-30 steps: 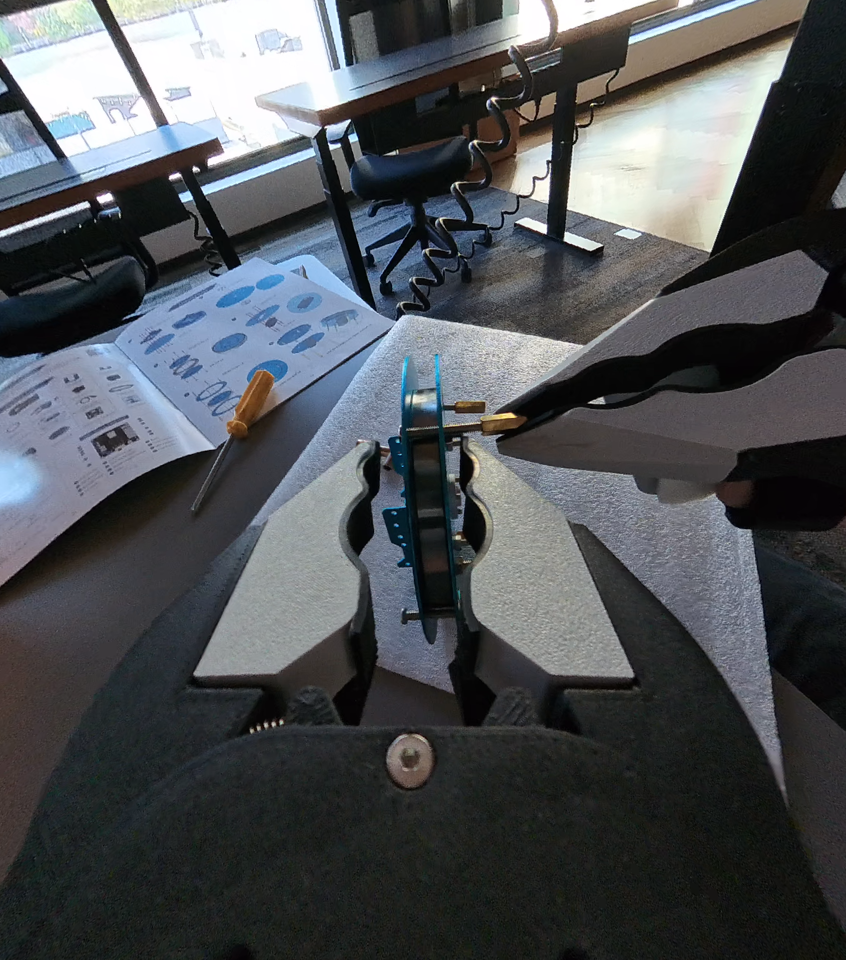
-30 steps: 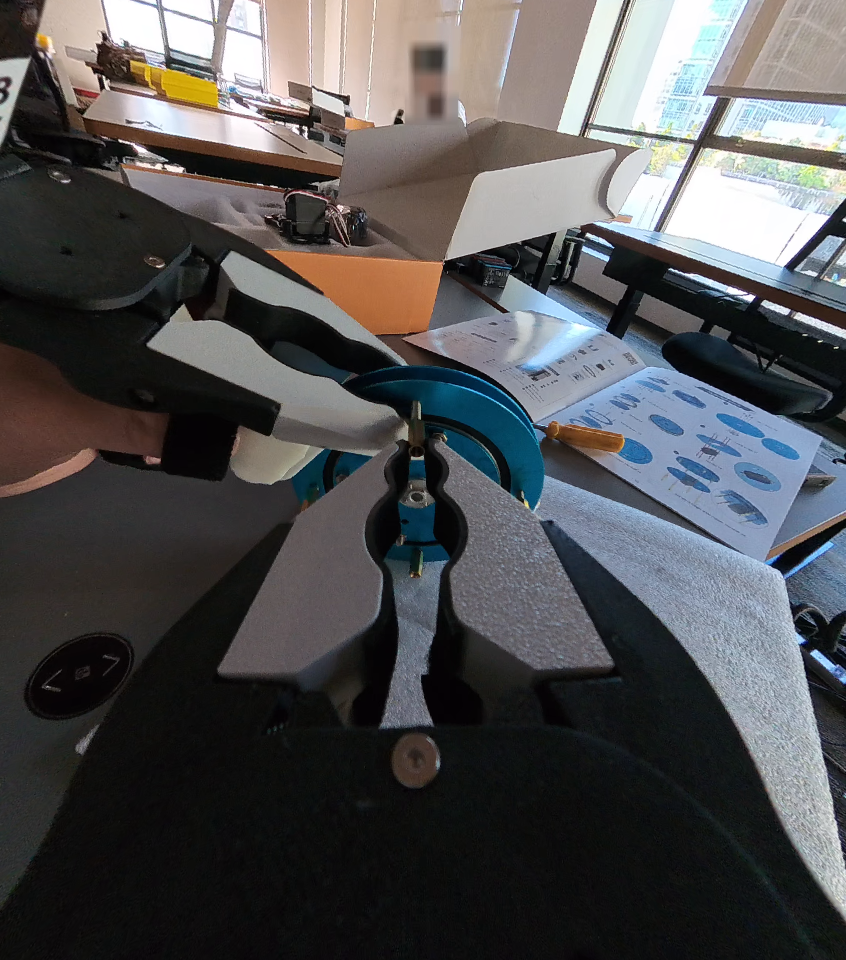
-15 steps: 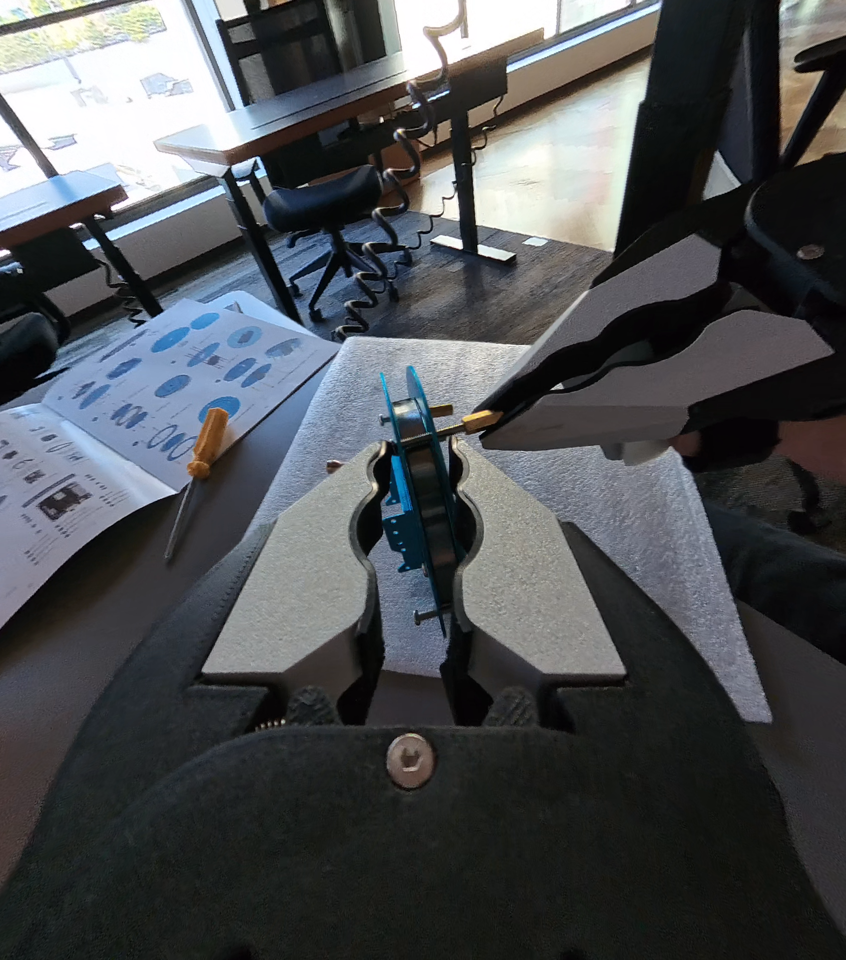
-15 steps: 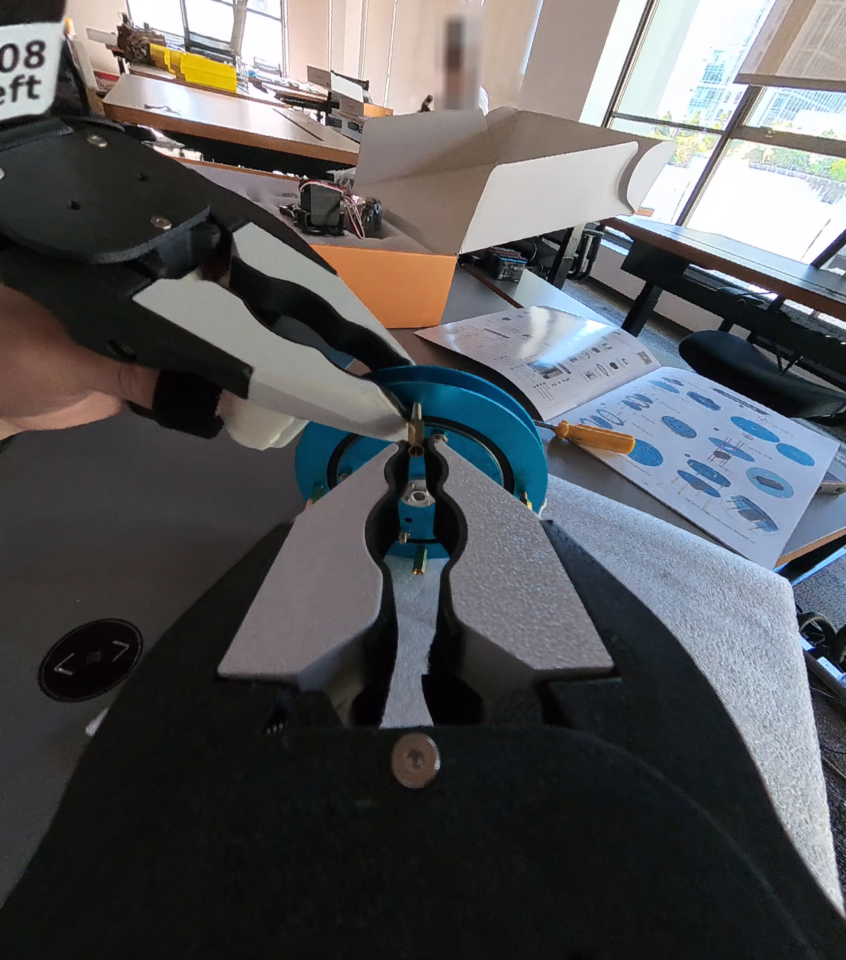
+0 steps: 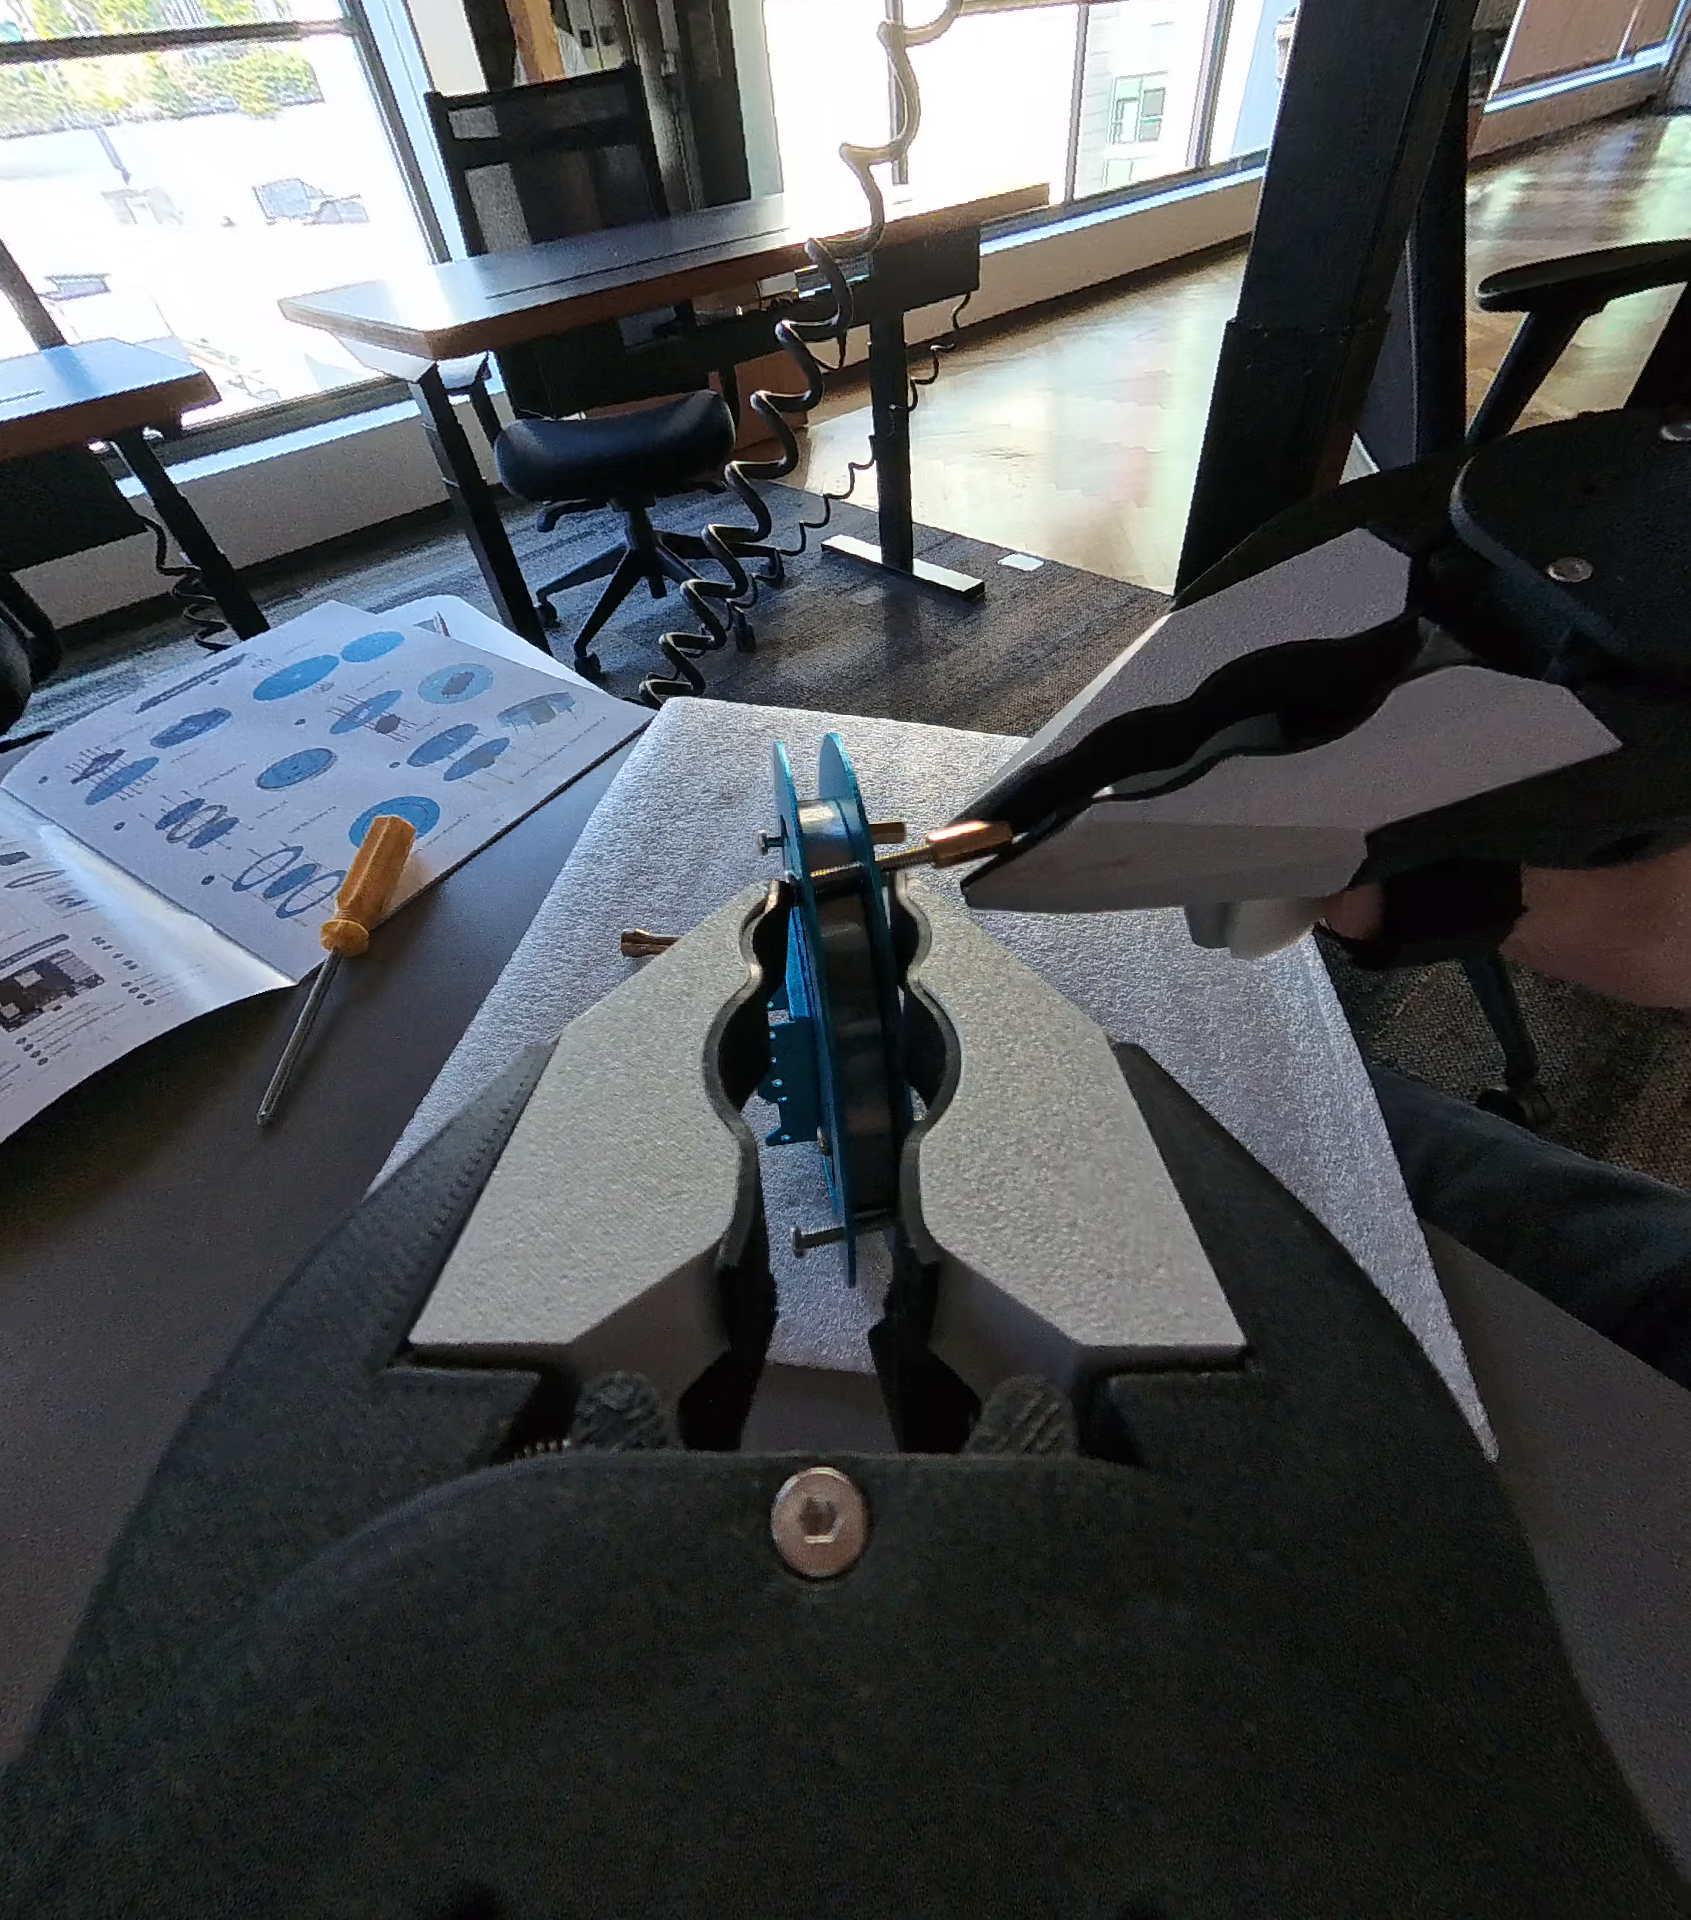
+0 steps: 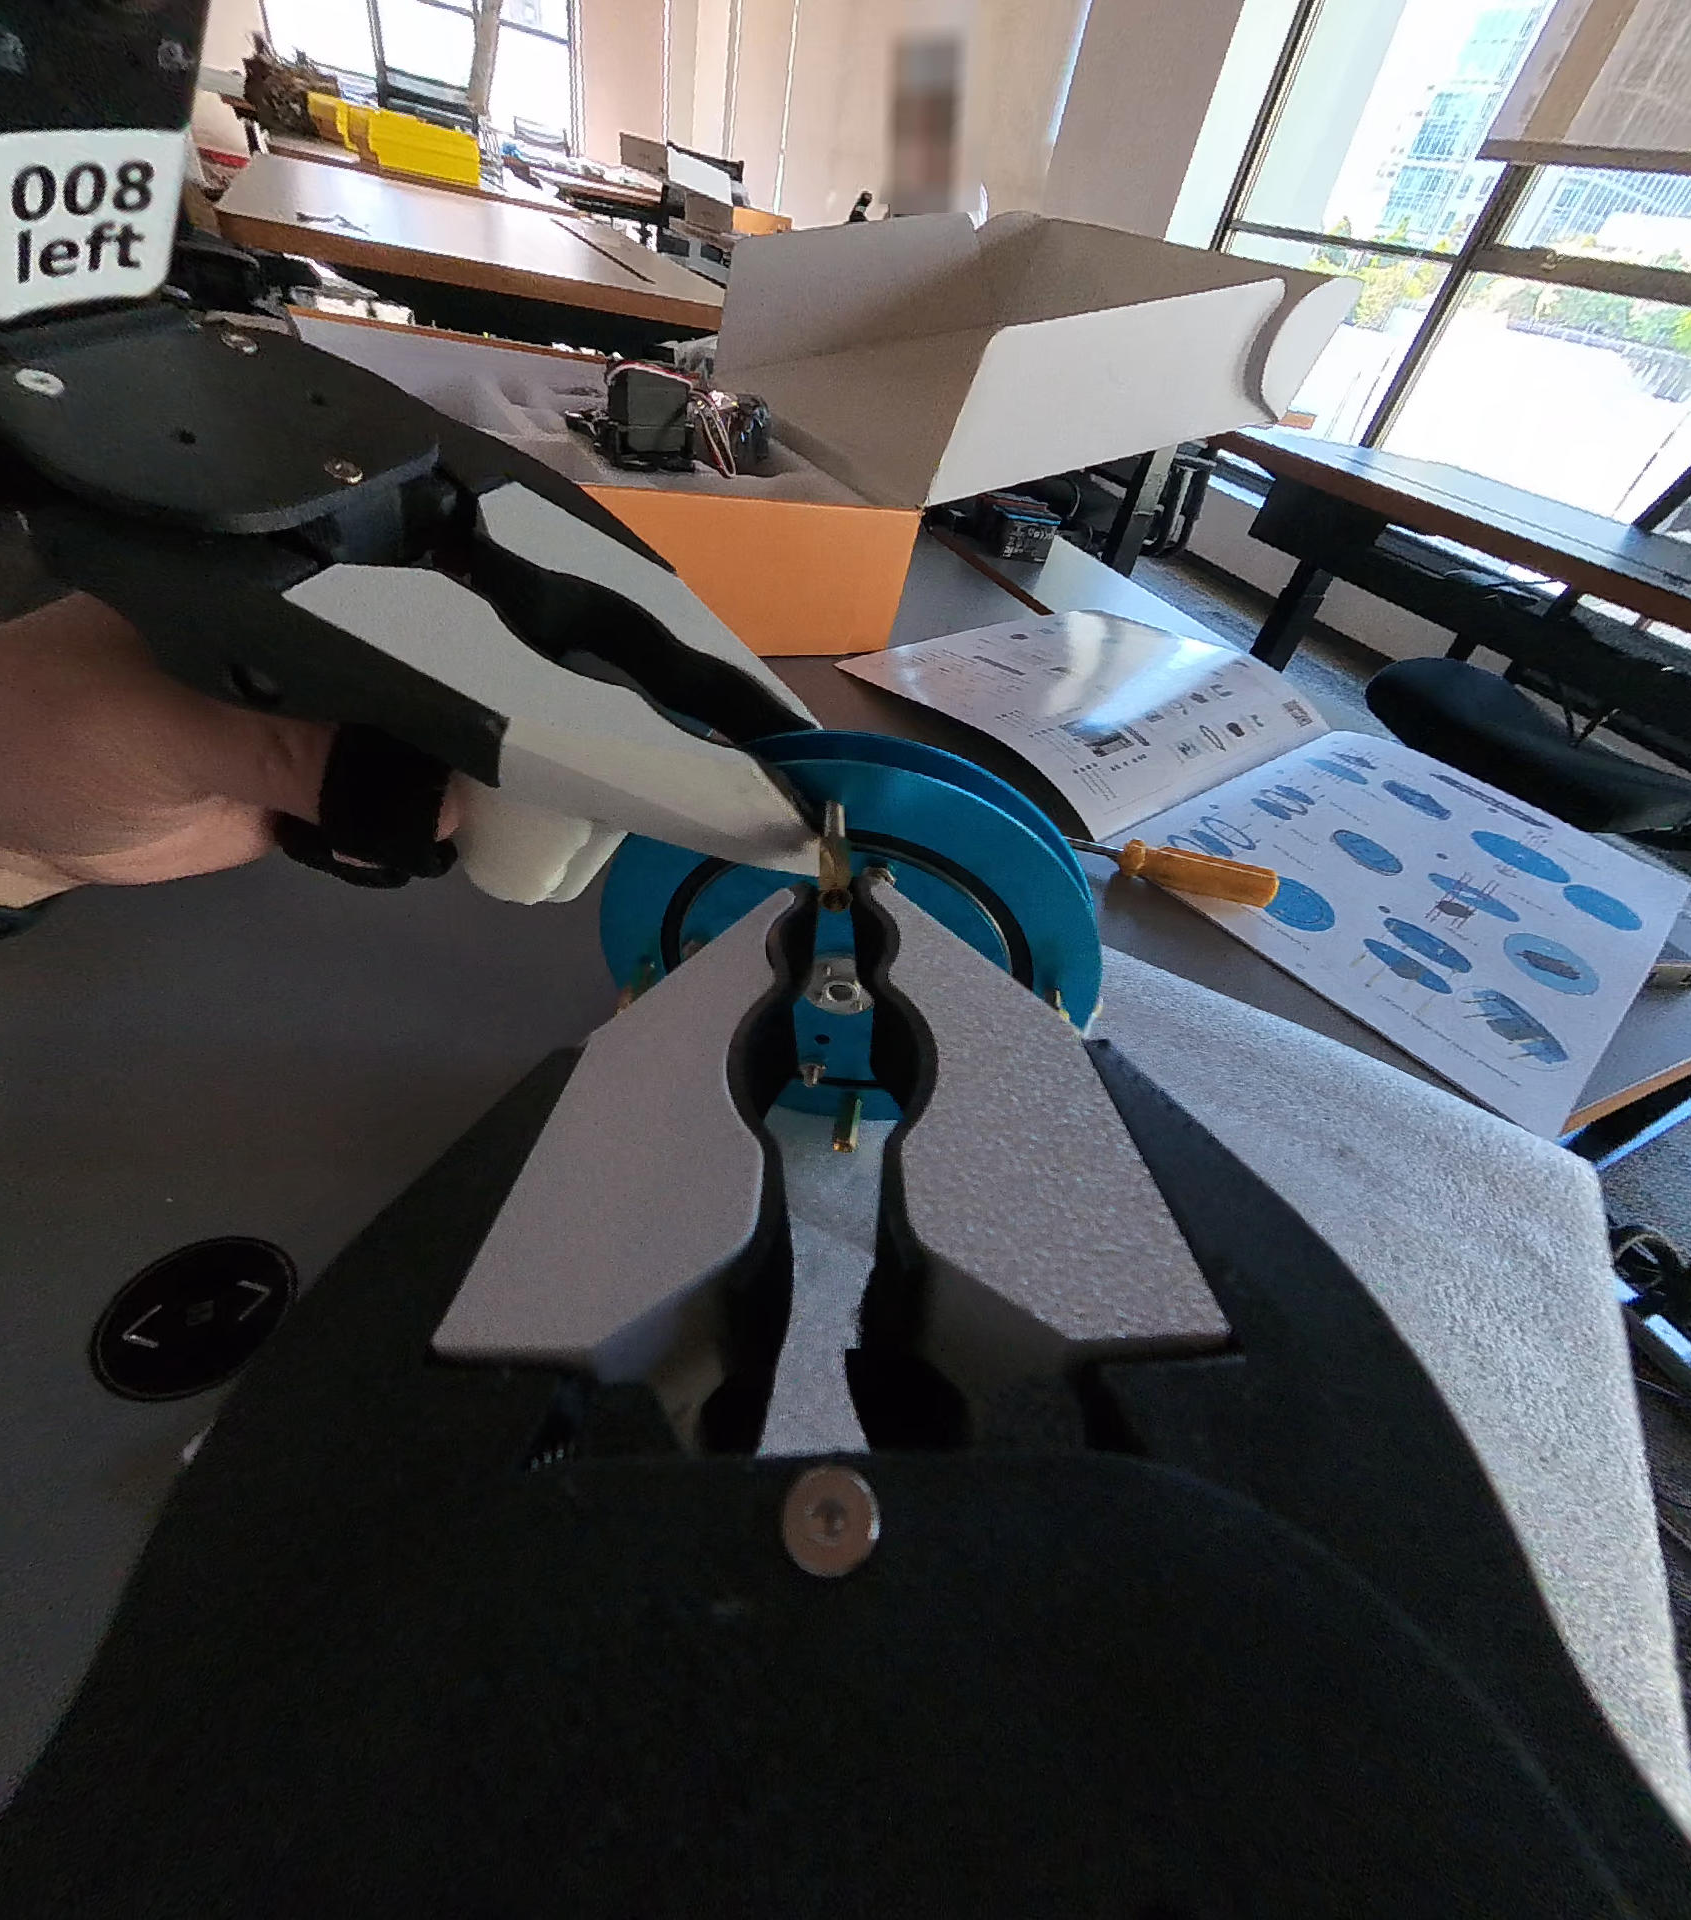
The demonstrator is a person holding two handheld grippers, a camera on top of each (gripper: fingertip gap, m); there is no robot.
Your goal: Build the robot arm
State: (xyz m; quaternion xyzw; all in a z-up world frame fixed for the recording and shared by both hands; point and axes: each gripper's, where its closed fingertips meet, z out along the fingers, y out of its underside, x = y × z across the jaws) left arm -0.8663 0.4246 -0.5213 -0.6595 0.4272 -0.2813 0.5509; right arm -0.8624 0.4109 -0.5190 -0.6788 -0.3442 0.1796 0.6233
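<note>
My left gripper [image 5: 836,899] is shut on a blue two-disc wheel [image 5: 825,790] and holds it on edge over a white foam sheet [image 5: 1184,997]. Screws stick out of its sides. My right gripper [image 5: 986,847] comes in from the right, shut on a brass standoff [image 5: 966,834] that sits on a screw on the wheel's right face. In the right wrist view the right gripper [image 6: 833,899] pinches the standoff [image 6: 833,847] in front of the wheel [image 6: 986,831]. The left gripper [image 6: 789,821] reaches in from the left.
A loose brass standoff [image 5: 649,942] lies on the foam left of the wheel. An orange-handled screwdriver [image 5: 353,904] and an open manual [image 5: 197,831] lie to the left. An open cardboard box [image 6: 789,561] with parts stands behind. Desks and chairs stand beyond the table edge. My left and right fingertips are right by each other.
Both grippers keep their hold. The right gripper has swung round the standoff's axis, so its top face now shows in the left wrist view. The wheel has stayed over the foam.
</note>
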